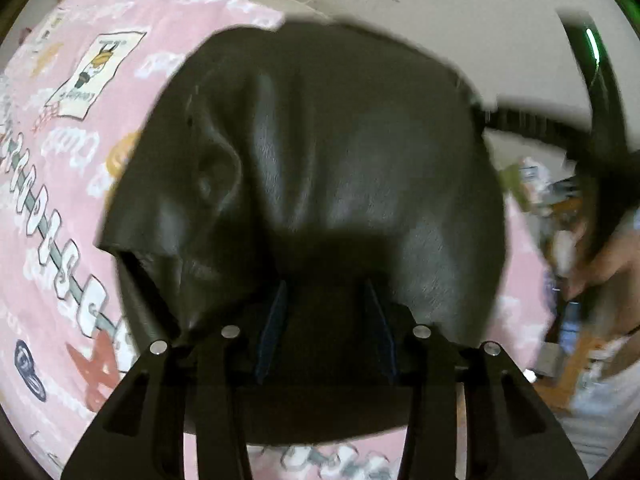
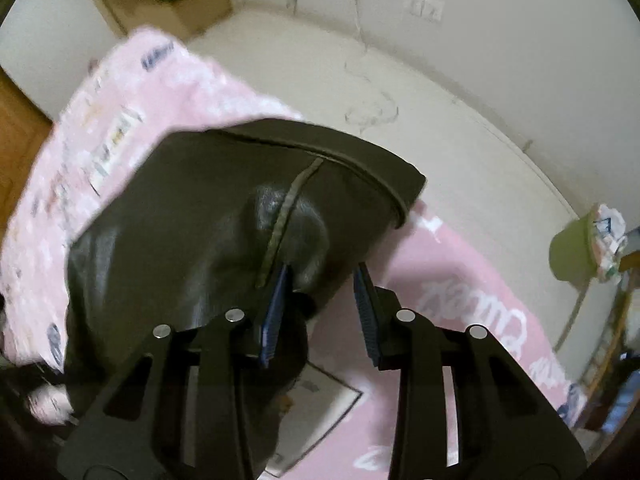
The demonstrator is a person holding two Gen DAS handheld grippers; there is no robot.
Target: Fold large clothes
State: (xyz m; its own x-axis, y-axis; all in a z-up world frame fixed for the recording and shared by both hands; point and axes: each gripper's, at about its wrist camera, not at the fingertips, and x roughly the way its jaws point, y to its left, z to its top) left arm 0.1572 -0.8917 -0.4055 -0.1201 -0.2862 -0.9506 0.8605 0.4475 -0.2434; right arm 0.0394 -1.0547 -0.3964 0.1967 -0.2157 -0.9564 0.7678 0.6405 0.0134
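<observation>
Left tongs [image 1: 326, 288] apart, right tongs [image 2: 322, 276] apart — black garment [image 2: 192, 216] between | pink blanket [image 1: 52, 208] beneath

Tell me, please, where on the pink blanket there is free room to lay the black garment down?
Free: the pink blanket right of the black garment, up to the white floor, and the strip on its left. Crowded: the middle, under the garment.

I take this for a home bedroom: a pink cartoon-print blanket [image 2: 440, 272] covers a bed's white mattress [image 2: 320, 76] pushed against plain walls, with a cardboard box [image 2: 168, 4] at its far corner.
</observation>
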